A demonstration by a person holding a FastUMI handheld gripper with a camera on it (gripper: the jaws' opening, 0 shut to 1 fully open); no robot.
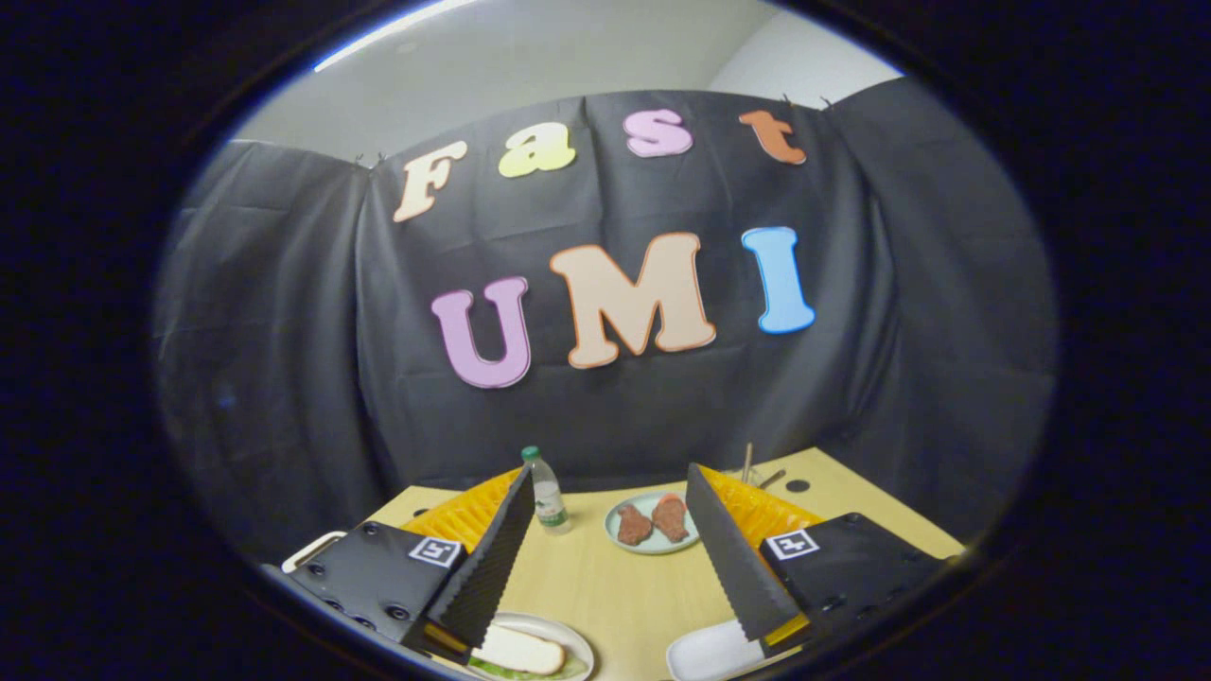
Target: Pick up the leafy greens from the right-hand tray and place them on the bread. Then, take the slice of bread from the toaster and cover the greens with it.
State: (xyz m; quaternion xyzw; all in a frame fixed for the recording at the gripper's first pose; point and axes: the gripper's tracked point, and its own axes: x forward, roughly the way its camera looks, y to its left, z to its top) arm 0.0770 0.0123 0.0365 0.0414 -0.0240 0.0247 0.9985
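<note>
Gripper view gives us the gripper (610, 544) first, its two black ribbed fingers (487, 567) spread wide apart with nothing between them but bare bench (615, 591); we see neither finger pressing on anything. Each finger is backed by an orange ribbed part and sits on a black block, and each block carries a small square black-and-white marker (435, 551) whose pattern we cannot read as writing. Just under the left finger's near end sits a white plate (572, 643), and on it a slice of bread (518, 651) lies on top of leafy greens (497, 670), whose green edge peeks out below the slice. Whether the finger touches the bread or only passes over it we cannot tell. By the right finger's near end lies a white tray (705, 653), partly hidden by that finger. Beyond the fingers, roughly between their tips, a pale green plate (620, 541) holds two brown pieces of meat-like food (653, 520) side by side. Just beside the left fingertip a clear plastic bottle (547, 494) with a green cap stands upright; it has a label, too small for us to read. Past the left block we see a white looped handle (312, 550).
</note>
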